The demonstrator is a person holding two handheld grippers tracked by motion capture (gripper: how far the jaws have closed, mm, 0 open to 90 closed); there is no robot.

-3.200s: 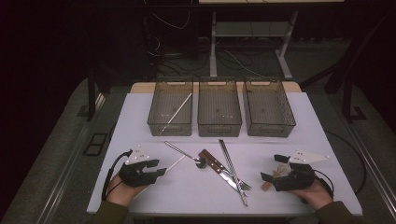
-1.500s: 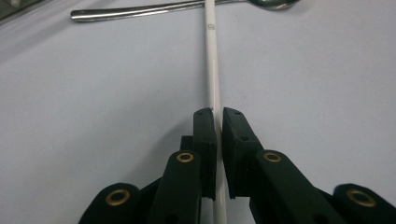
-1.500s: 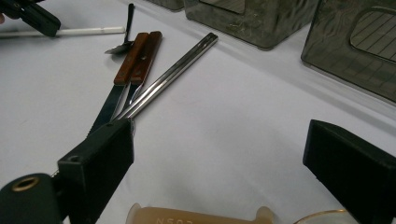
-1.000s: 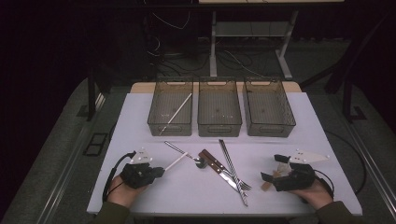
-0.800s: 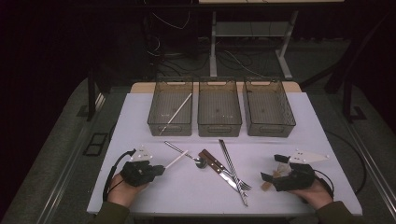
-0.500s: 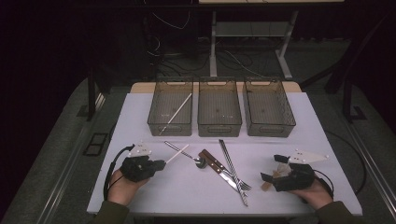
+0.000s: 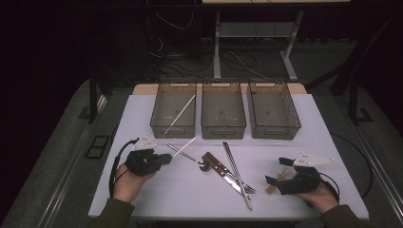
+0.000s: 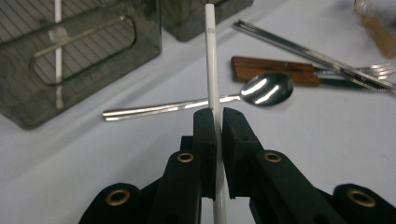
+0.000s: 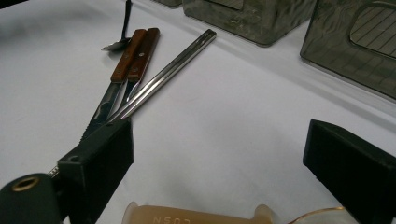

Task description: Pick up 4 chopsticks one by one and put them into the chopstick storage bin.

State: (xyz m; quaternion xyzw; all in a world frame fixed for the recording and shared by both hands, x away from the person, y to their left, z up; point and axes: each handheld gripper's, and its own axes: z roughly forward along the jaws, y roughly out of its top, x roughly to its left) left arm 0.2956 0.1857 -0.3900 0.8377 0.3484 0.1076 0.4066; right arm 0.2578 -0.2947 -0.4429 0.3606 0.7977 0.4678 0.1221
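Note:
My left gripper (image 7: 164, 158) (image 8: 218, 122) is shut on a thin white stick (image 7: 185, 145) (image 8: 210, 56), held a little above the white table (image 7: 309, 123); the stick points toward the leftmost bin (image 7: 173, 130). Beneath it lies a metal spoon (image 7: 194, 159) (image 8: 265, 88). A matching white stick (image 7: 179, 114) rests inside that bin. My right gripper (image 7: 278, 172) (image 9: 222, 158) sits open at the front right, jaws wide apart, with a tan-handled utensil (image 9: 196, 215) (image 7: 272, 188) lying on the table between them, untouched.
Two wooden-handled knives (image 7: 216, 165) (image 9: 135, 51) and long metal pieces with a fork (image 7: 236, 167) (image 9: 168, 74) lie mid-table. The middle bin (image 7: 223, 131) and the right bin (image 7: 275, 133) stand in a row at the back.
My left hand has risen and drawn back toward the bins with the white stick in its jaws, lifting the stick off the table. The right hand has stayed put.

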